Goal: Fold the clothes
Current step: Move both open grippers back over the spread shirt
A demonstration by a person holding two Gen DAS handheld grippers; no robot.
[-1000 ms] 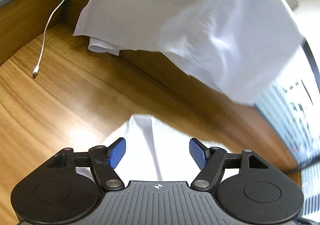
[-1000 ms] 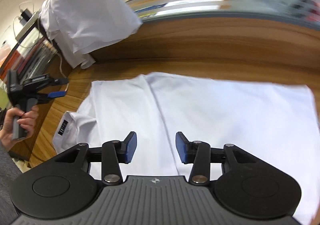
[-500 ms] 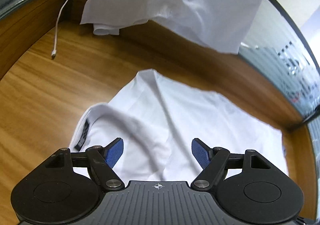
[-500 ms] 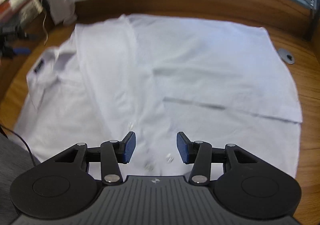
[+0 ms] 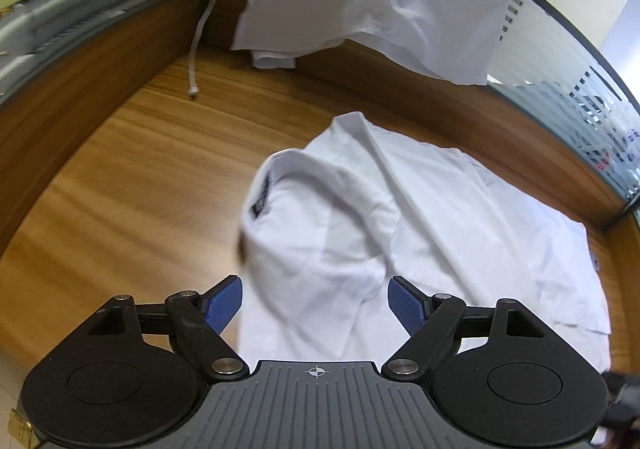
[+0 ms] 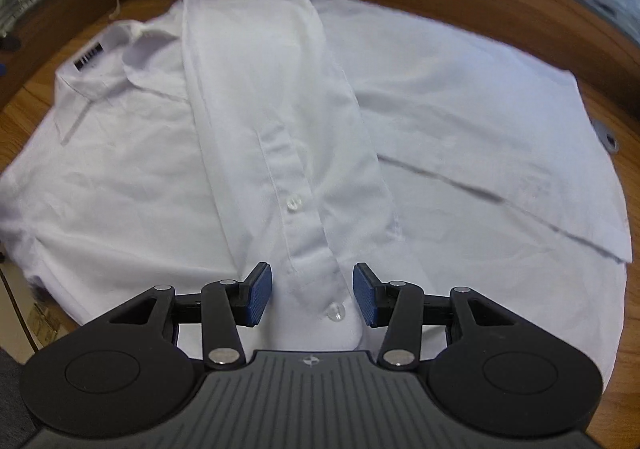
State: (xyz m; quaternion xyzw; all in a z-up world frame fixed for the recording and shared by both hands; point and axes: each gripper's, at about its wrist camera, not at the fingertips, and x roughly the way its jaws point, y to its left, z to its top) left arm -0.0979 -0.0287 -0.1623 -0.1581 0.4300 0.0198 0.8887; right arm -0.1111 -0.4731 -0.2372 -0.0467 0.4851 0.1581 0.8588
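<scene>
Wooden worktop [image 5: 140, 177] carries the white shirt [image 6: 420, 97] spread flat: right hand-held gripper [image 6: 313, 294], spread and empty, should pinch the buttoned cuff [image 6: 316, 281] squarely, while left hand-held gripper [image 5: 315, 303], jaws opening on nothing, takes the collar [image 5: 280, 177].

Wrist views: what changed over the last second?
Both claws swung in over the flat white shirt. Left claw, jaws opening, now faces the collar; right claw sits low over the button placket. Neither grips cloth. Shirt and hanging garment unchanged.
</scene>
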